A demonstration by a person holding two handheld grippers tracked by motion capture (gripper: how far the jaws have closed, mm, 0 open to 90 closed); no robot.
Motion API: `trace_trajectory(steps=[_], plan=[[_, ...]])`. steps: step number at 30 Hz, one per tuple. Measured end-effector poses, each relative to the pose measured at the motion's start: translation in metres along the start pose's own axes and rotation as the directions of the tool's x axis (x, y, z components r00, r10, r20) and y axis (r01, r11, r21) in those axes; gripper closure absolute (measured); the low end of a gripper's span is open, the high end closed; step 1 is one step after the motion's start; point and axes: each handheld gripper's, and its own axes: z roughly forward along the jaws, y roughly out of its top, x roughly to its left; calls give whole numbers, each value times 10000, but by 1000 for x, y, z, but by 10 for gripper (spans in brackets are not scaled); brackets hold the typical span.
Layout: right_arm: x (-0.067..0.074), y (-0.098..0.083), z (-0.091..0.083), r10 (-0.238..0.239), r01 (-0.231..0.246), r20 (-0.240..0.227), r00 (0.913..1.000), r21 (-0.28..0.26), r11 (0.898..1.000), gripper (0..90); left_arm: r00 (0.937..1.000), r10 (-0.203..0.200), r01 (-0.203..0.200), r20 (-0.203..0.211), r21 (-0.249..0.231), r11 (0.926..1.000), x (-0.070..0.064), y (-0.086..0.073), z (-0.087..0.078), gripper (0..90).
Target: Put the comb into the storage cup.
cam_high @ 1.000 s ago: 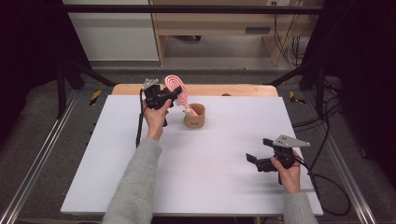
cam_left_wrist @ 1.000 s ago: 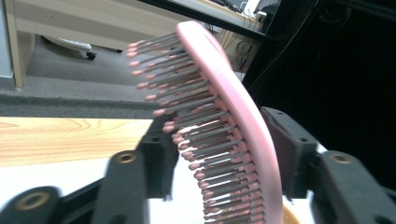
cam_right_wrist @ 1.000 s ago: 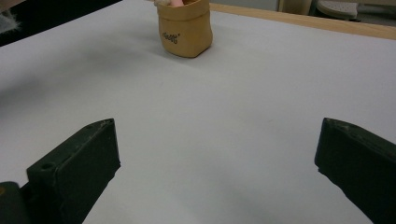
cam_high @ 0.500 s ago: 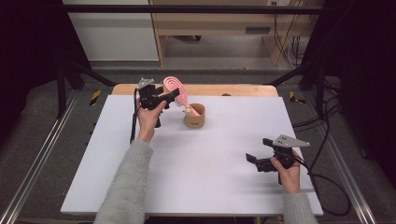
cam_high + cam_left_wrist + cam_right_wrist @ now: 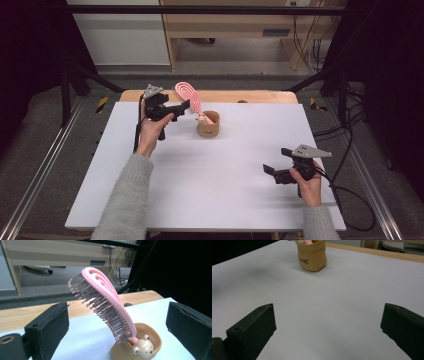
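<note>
A pink hairbrush stands handle-down in a small tan cup near the table's far edge, its head leaning back to the left. In the left gripper view the brush rises from the cup, which has a little bear head on its rim. My left gripper is just left of the brush. Its jaws have just been opening and now stand wide, with the brush ahead of the gap and untouched by the pads. My right gripper rests open at the near right, nothing between its jaws.
The white table top is bare between the cup and the right gripper. A wooden strip runs along the far edge. The cup stands well ahead of the right gripper. Cables trail off the right side.
The left gripper has let go of the brush, opened its jaws and drawn back to the left and slightly up. The brush stays leaning in the cup. The right hand has kept still.
</note>
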Motion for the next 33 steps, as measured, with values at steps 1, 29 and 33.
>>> trace_trajectory(steps=[1,29,33], plan=[[0,0,0,-5,5,3,10000,2,10000,4,10000,33,-33,69,4,10000,-1,0,-3,40],[0,-1,2,-59,59,27,10000,93,9999,4,9931,641,-671,980,268,9974,5,-23,-75,21],[1,-1,2,-45,45,22,10000,95,9999,4,9915,715,-756,1086,336,9966,7,-35,-85,21]])
